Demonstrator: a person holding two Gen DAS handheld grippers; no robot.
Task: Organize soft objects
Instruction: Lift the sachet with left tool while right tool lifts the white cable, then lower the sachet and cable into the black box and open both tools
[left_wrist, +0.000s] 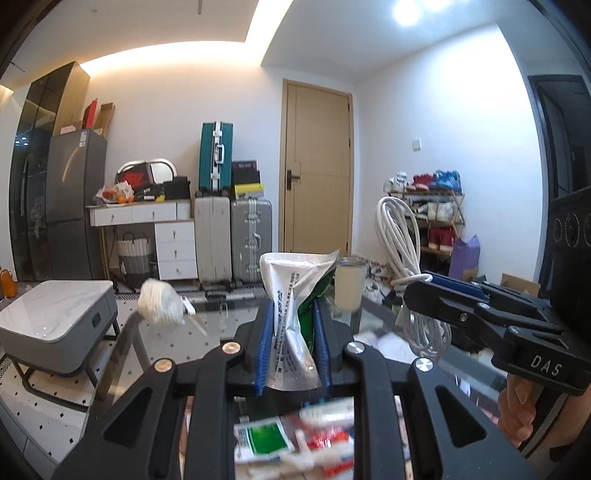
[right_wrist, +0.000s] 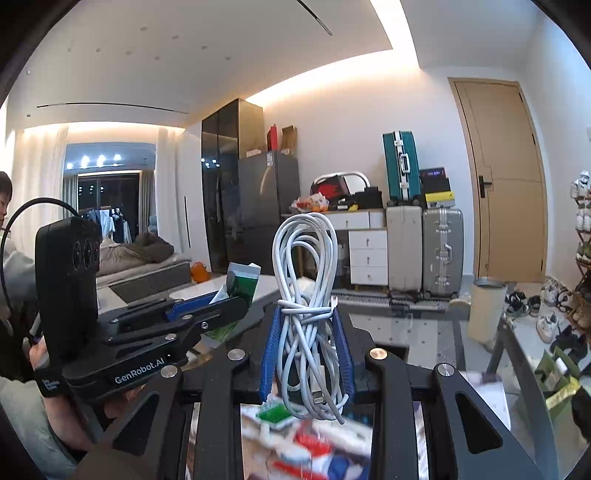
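Left gripper (left_wrist: 293, 317) clamps the white-and-green pouch (left_wrist: 291, 306) at lower centre; right gripper (right_wrist: 306, 332) pinches the coiled white cable (right_wrist: 306, 280) at centre; both above a blurred packet pile (left_wrist: 291, 439); best carried level, grips firm, loops hanging clear.

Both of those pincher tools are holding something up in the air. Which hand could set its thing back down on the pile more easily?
Probably either, slightly the right. The right gripper clamps a bundled white cable, compact and tied. The left gripper pinches a floppy white-and-green packet. Both hang above the blurred pile of packets.
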